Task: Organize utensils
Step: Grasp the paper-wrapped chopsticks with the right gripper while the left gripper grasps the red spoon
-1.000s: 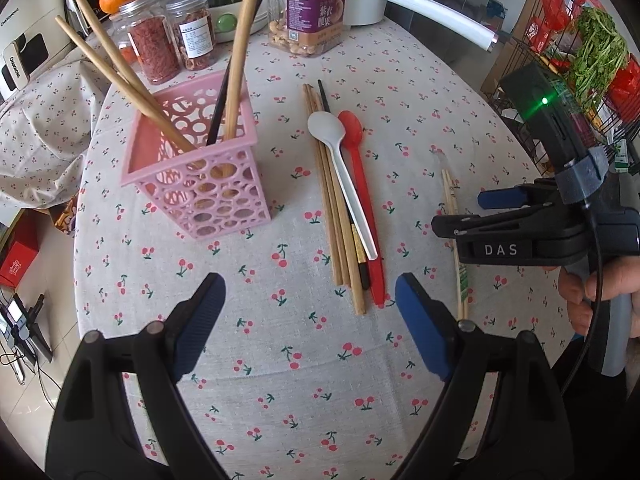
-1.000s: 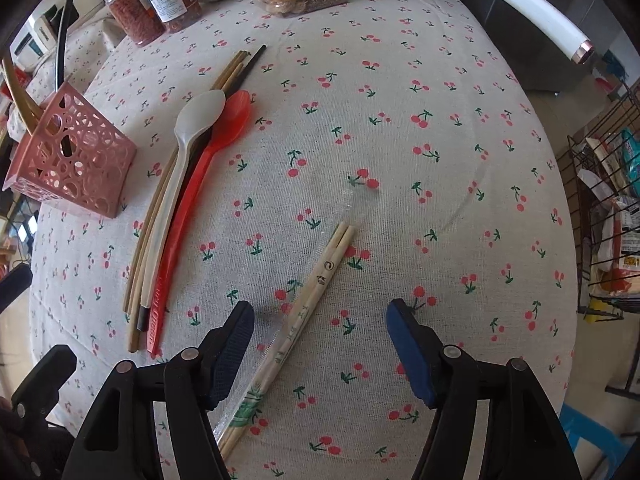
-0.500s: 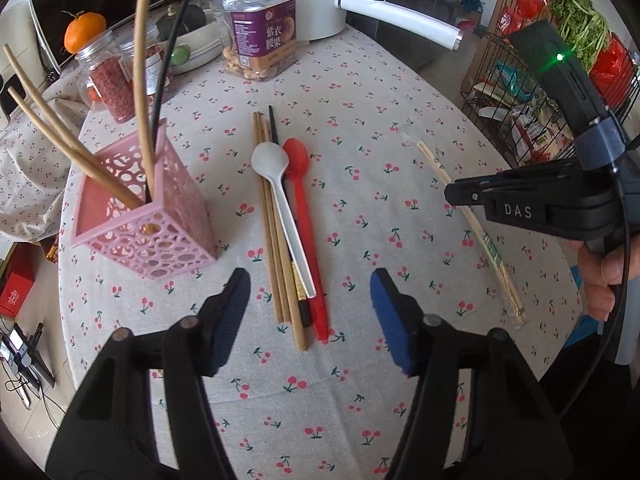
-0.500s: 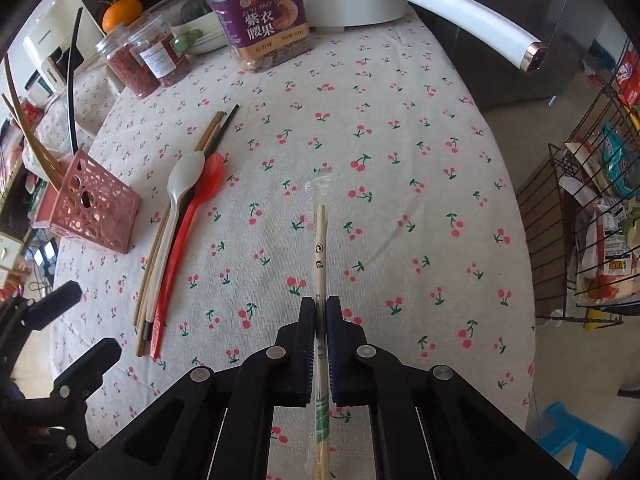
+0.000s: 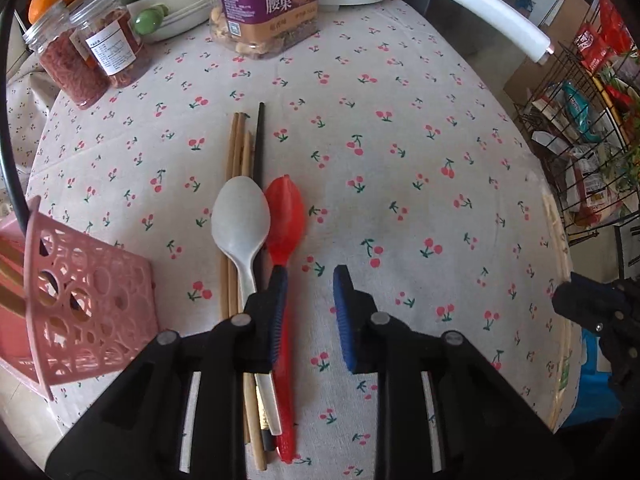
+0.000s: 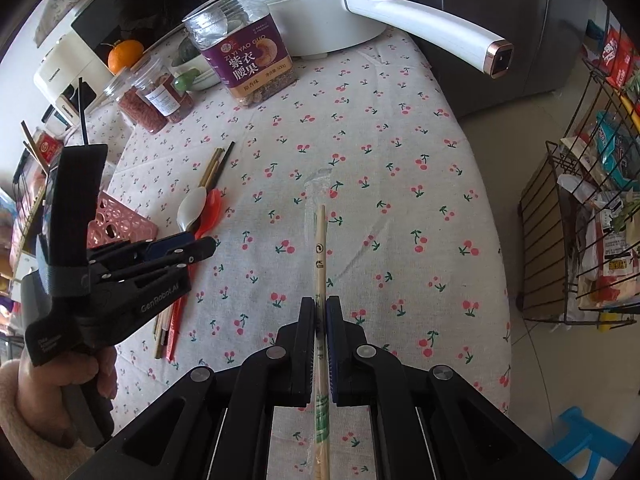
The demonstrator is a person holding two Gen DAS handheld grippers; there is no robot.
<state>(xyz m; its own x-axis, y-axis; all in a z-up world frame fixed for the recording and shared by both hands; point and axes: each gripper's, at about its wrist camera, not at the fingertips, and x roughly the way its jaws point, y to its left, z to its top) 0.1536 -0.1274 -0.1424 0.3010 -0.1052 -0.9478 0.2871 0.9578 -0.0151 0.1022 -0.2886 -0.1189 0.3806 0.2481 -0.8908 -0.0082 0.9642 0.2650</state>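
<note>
Left wrist view first: the left gripper (image 5: pixel 310 312) is low over the bundle lying on the counter (image 5: pixel 400 152), which is the wooden chopsticks (image 5: pixel 238 144), a black chopstick (image 5: pixel 261 136), the white spoon (image 5: pixel 241 220) and the red spoon (image 5: pixel 285 212). Its jaws have just been closing but there's a clear gap between them. The left pad sits against the red spoon's handle, the other pad is over bare cloth, so nothing's pinched yet; I'd call it released. The pink basket (image 5: pixel 88 304) is just to the left with a few sticks already standing in it.

Right wrist view: the right gripper (image 6: pixel 320 344) is clenched on the wrapped disposable chopsticks (image 6: pixel 320 248), which stick straight out ahead of the jaws and look lifted off the cloth. The left gripper shows at the left edge, held by a hand (image 6: pixel 56 392), nose down at the spoons.

So my read: we're mid pick-up, one item in hand and a second being lined up. The left side probably needs to shift a bit so the red handle sits between both pads before squeezing. Then both loads go to the basket, tipped upright so they drop in.
</note>
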